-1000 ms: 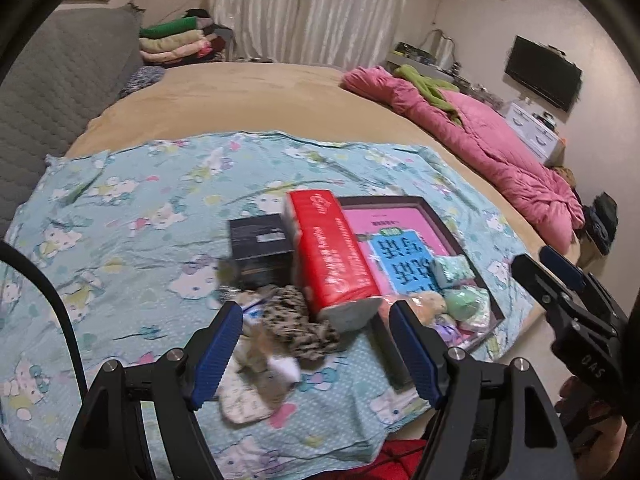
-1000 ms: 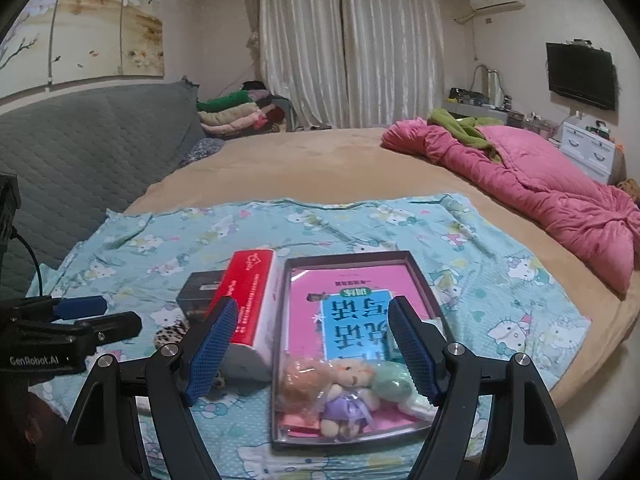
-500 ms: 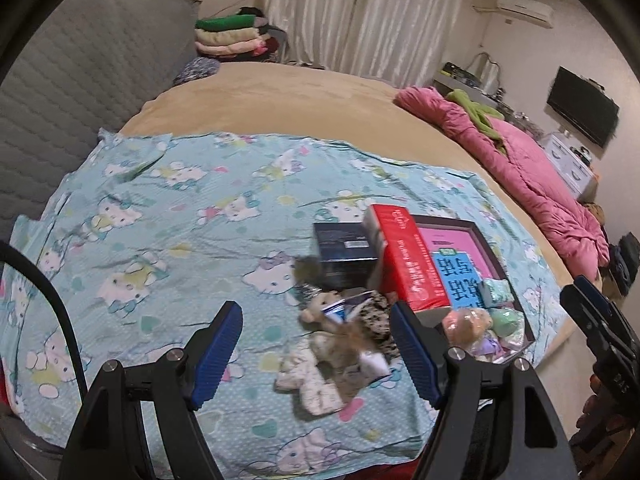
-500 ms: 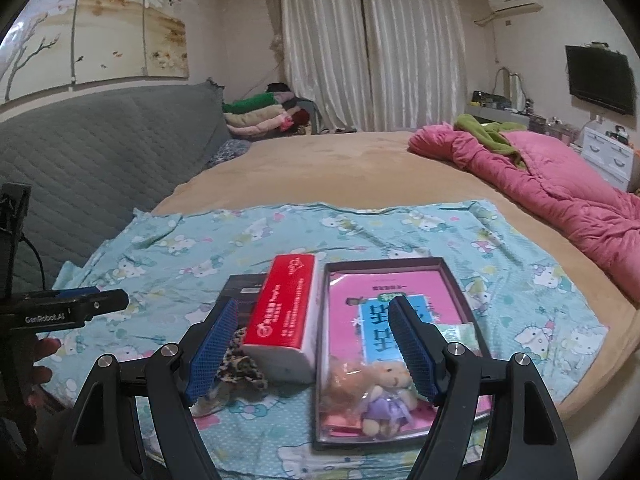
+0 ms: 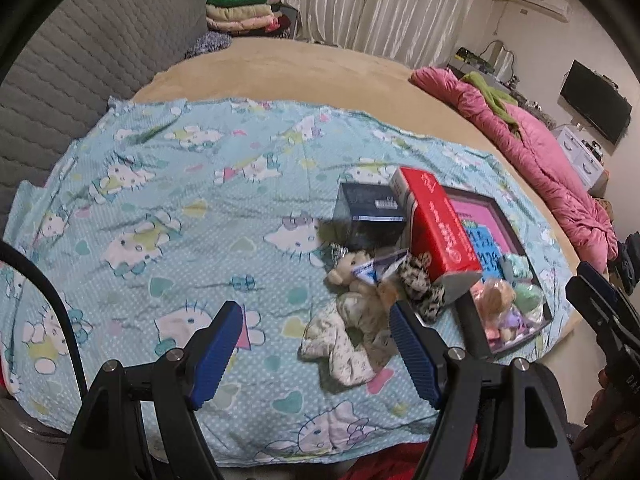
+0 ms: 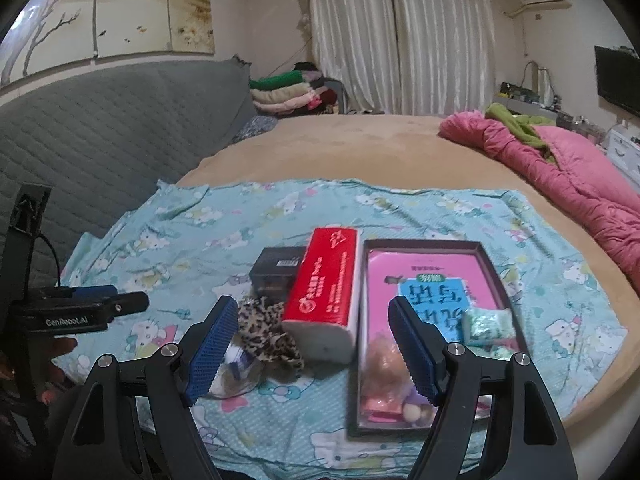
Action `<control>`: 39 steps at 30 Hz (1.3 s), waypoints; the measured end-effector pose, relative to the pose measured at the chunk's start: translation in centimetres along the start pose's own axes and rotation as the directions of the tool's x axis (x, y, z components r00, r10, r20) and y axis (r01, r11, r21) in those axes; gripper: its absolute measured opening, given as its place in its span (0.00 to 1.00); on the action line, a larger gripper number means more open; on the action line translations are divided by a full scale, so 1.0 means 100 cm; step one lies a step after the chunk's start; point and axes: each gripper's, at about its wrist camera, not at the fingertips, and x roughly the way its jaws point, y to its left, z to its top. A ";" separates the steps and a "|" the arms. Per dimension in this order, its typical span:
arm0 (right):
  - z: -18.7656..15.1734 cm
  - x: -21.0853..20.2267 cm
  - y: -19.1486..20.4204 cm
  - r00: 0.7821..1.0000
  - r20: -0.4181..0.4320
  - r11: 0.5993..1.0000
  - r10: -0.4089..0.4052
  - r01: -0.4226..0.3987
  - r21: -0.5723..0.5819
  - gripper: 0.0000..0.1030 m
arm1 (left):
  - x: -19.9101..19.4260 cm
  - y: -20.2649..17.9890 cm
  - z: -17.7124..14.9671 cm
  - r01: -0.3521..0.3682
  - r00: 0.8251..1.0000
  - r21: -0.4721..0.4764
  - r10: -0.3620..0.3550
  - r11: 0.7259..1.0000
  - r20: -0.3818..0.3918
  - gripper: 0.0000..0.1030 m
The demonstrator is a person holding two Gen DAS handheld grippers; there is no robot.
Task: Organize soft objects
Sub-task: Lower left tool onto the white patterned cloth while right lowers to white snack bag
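Left gripper [image 5: 316,354] wide, empty; soft toy pile [image 5: 352,320] lies on the blanket just ahead, toward its right finger, beside the tray [image 5: 472,332]. Right gripper [image 6: 310,346] wide, empty, farther from the pile.

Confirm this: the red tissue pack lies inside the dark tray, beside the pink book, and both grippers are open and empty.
Wrong on one count: the red tissue pack lies outside the dark tray, against its left wall, as the right wrist view shows. The rest holds.
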 end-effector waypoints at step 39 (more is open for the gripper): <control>-0.059 0.142 0.054 0.933 -0.289 0.976 0.216 -0.203 0.075 0.32 | 0.120 0.014 -0.027 0.042 0.968 0.022 -0.035 0.999 -0.247 0.71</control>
